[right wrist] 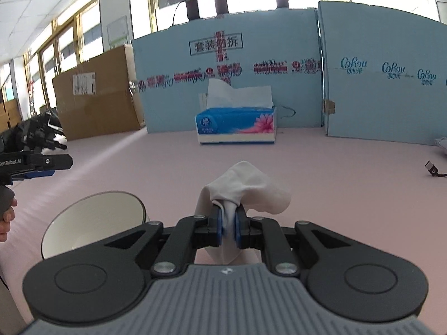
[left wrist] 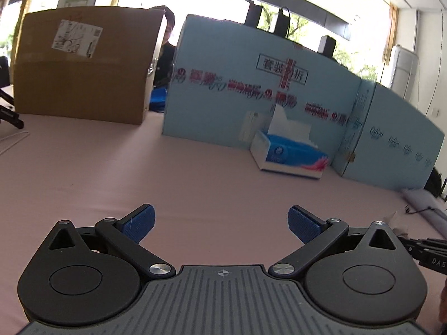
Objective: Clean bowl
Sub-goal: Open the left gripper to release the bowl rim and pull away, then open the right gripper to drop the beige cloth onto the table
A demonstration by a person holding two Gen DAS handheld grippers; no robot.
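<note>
Nearest in the right wrist view, the right gripper (right wrist: 229,224) has its blue pads pressed together on a crumpled white tissue (right wrist: 245,188). The tissue's loose end bunches forward past the tips and a tail hangs below, so there is a soft wad out front to wipe with while the hard fingers stay back from the ware; that is my reading of the grip.

Just left of those jaws and slightly nearer, the white bowl (right wrist: 92,220) stands on the pink tablecloth (right wrist: 335,195), its lower right hidden behind the gripper body. It is beside the jaws, not between them, and the tissue does not touch it. Whether its inside is soiled or already wiped I cannot tell, so the scene fits either a wipe about to start or one just finished.

The left gripper (left wrist: 222,223) is spread wide with nothing between its pads, only bare cloth ahead; the bowl is out of its view. It looks free to steady the bowl.

Farther back the tissue box (right wrist: 236,124) stands against a blue cardboard panel (right wrist: 279,42), a sheet sticking up. A brown carton (left wrist: 83,64) stands far left.
</note>
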